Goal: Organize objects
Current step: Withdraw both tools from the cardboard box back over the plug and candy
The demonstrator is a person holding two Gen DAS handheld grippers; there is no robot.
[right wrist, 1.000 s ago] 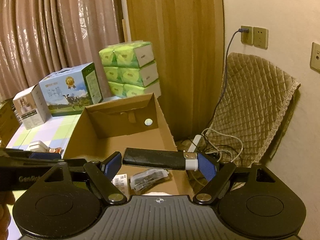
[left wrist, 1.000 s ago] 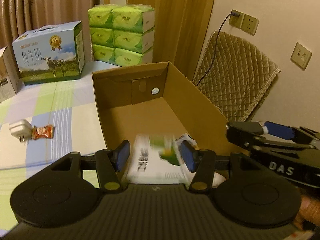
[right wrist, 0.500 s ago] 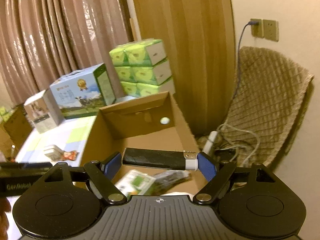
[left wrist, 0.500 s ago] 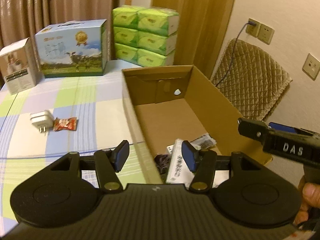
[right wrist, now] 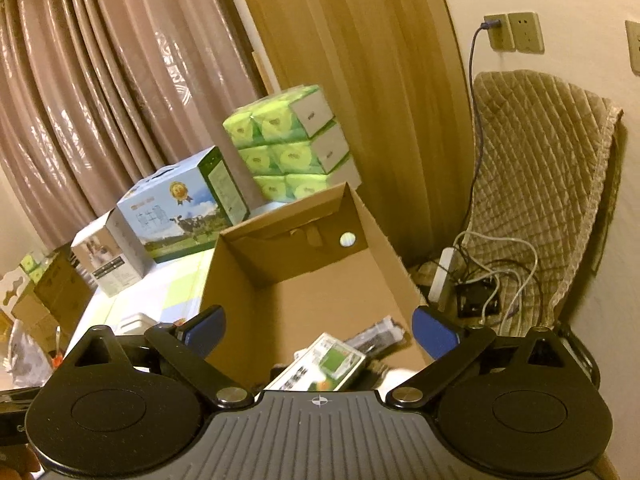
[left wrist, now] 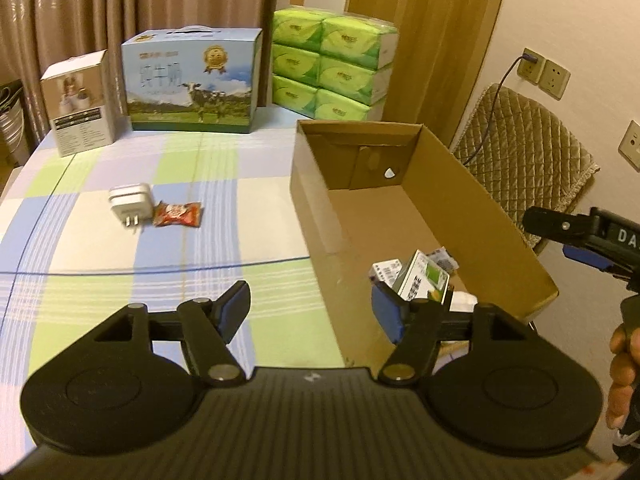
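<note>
An open cardboard box stands on the right of the checked tablecloth. In its near end lie a green-and-white small box, a dark printed packet and something with a white end. My left gripper hovers over the box's left wall and the cloth; its jaws are opening with nothing between them. My right gripper hangs over the cardboard box, jaws opening wide and empty, above the small box. A white charger and a red snack packet lie on the cloth to the left.
At the table's far edge stand a blue milk carton case, stacked green tissue packs and a small white box. A quilted chair is right of the table. A power strip with cables lies on the floor.
The right gripper let go of the black stick with the white end and its jaws spread wide. The left gripper swung left off the box, widening; the green-and-white box now lies inside.
</note>
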